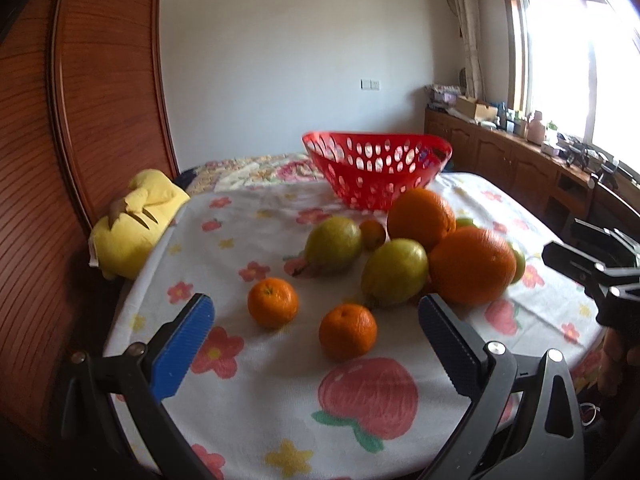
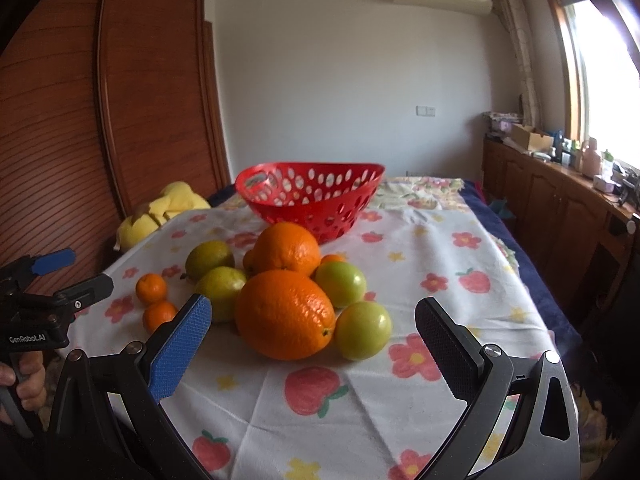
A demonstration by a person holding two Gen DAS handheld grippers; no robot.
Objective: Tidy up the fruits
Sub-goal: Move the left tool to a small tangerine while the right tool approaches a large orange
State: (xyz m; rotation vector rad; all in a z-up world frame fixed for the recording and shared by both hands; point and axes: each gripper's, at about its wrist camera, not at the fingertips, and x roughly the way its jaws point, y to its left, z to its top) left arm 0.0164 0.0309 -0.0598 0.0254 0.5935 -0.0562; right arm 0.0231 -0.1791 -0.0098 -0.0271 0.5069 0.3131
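A red perforated basket (image 1: 376,166) (image 2: 310,196) stands empty at the far side of the table. In front of it lies a pile of fruit: two large oranges (image 1: 472,266) (image 2: 284,314), two pears (image 1: 394,272) (image 2: 220,290), small mandarins (image 1: 273,302) (image 1: 347,332) (image 2: 151,288), and green apples (image 2: 362,330) (image 2: 340,283). My left gripper (image 1: 316,320) is open and empty, just short of the two near mandarins. My right gripper (image 2: 314,324) is open and empty, facing the near orange and apple.
The table wears a white cloth (image 1: 256,392) printed with flowers and strawberries. A yellow plush toy (image 1: 136,220) lies at the table's left edge by a wooden wardrobe (image 1: 100,100). A wooden cabinet (image 2: 560,208) with clutter runs under the window at the right.
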